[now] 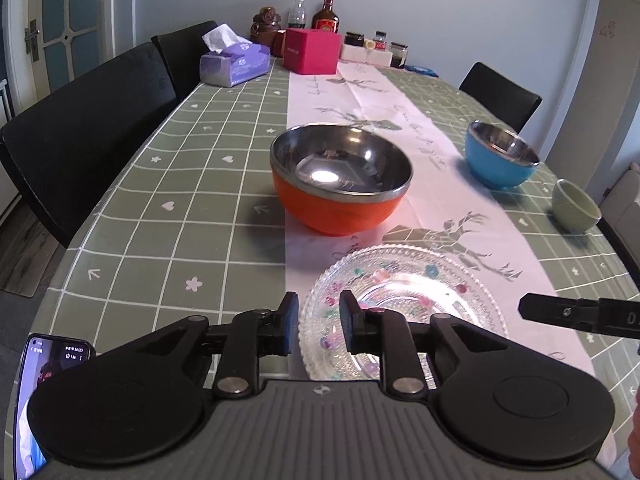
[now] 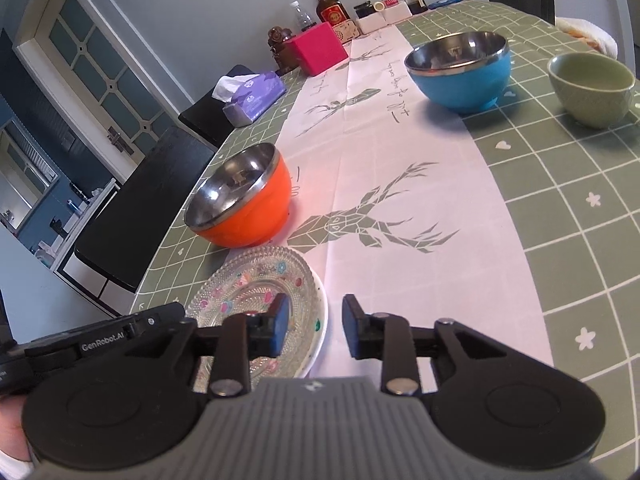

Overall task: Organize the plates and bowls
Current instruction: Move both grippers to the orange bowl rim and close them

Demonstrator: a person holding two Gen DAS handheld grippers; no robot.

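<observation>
The table [image 1: 168, 184] fills most of what I see, under a green checked cloth with a pale runner [image 1: 400, 200] printed with deer down its middle. Black chairs [image 1: 92, 132] stand along its left side.

Next in size is the orange bowl [image 1: 340, 180], steel inside, standing upright on the left edge of the runner just beyond the glass plate [image 1: 404, 304]. The plate is clear, beaded, with small coloured flowers, and lies flat at the near end of the runner. In my right wrist view the plate seems to sit on a white plate beneath it, though only a sliver of white rim shows, so I cannot be sure.

The blue bowl [image 1: 500, 160] stands further off, to the right of the runner, and the smaller green cup-like bowl [image 2: 590, 88] sits just beside it, nearer the table's right edge and apart from it.

My left gripper [image 1: 319, 322] has its jaws parted around the plate's near-left rim, with a gap showing on both sides, so it holds nothing. My right gripper [image 2: 315, 330] is likewise spread wide and empty, its left finger over the plate's right rim and its right finger over bare runner.

A pink box [image 1: 312, 50], a tissue pack [image 1: 234, 64] and bottles [image 1: 328, 14] crowd the far end.
</observation>
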